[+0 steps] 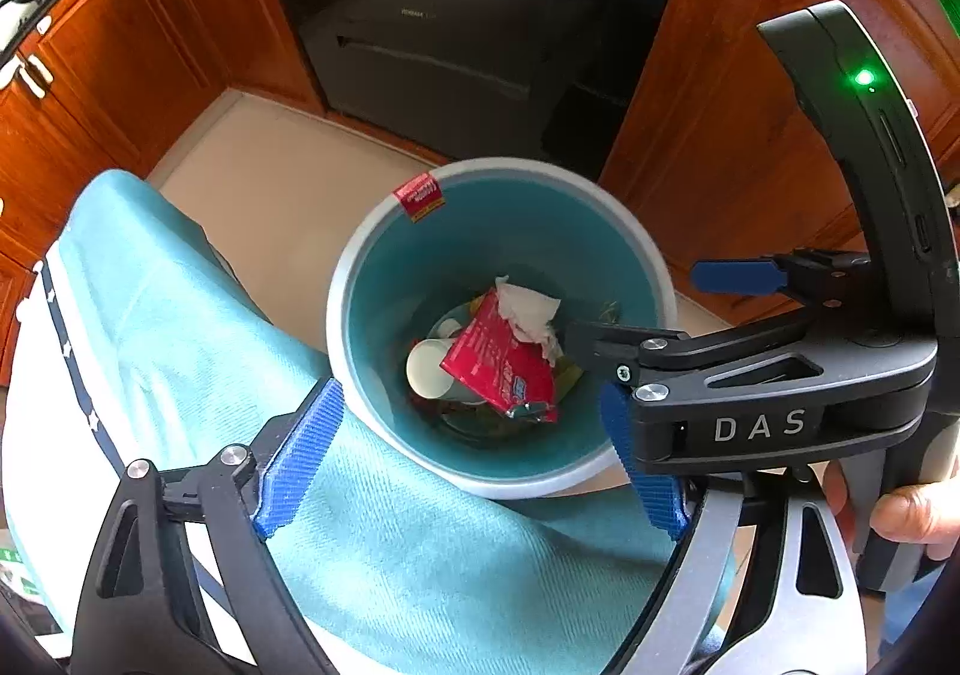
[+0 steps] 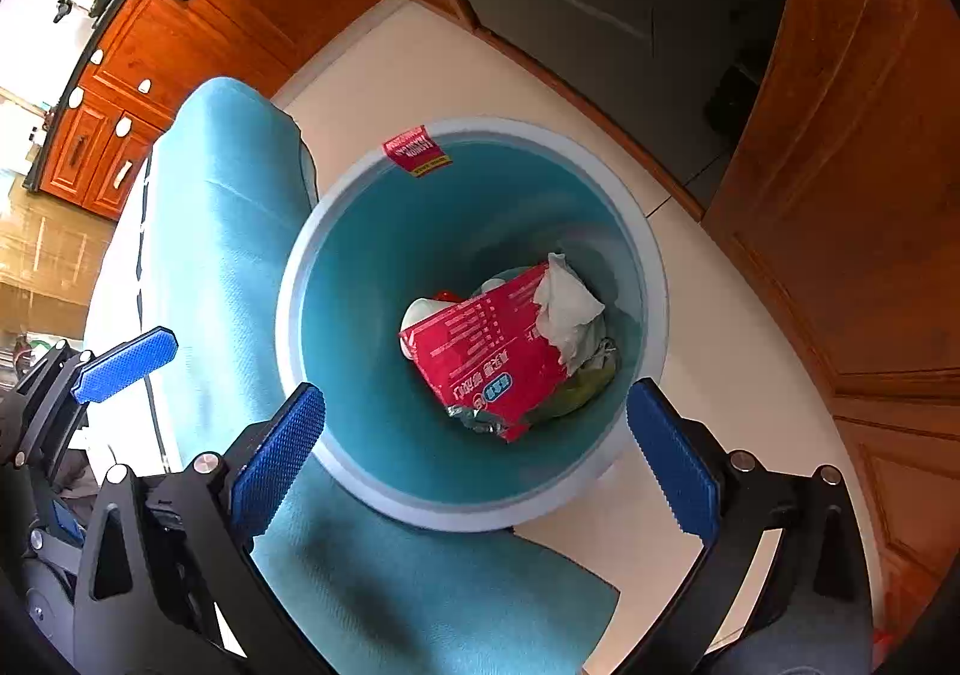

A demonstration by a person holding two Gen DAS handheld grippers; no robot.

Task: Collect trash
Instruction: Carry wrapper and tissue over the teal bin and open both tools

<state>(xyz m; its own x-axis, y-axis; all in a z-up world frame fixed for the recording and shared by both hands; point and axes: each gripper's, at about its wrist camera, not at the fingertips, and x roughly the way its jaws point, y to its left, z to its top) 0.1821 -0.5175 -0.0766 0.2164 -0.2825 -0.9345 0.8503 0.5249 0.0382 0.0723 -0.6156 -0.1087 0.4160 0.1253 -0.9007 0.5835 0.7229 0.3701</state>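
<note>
Both grippers point down over the trash bin, nothing between the jaws. The left gripper (image 1: 462, 465) stands wide open at 6 o'clock of the rim; the right gripper (image 2: 480, 465) is equally spread and empty. The trash bin (image 2: 336, 231) stands on the floor against a teal cloth (image 2: 222, 207). Inside lie 1 red wrapper (image 2: 480, 351), 1 crumpled tissue (image 2: 570, 309) at its 2 o'clock, and 1 white cup (image 1: 427, 369). All 3 appear light, soft and crushable. The bin looks stiff and light; grip it at the rim.
</note>
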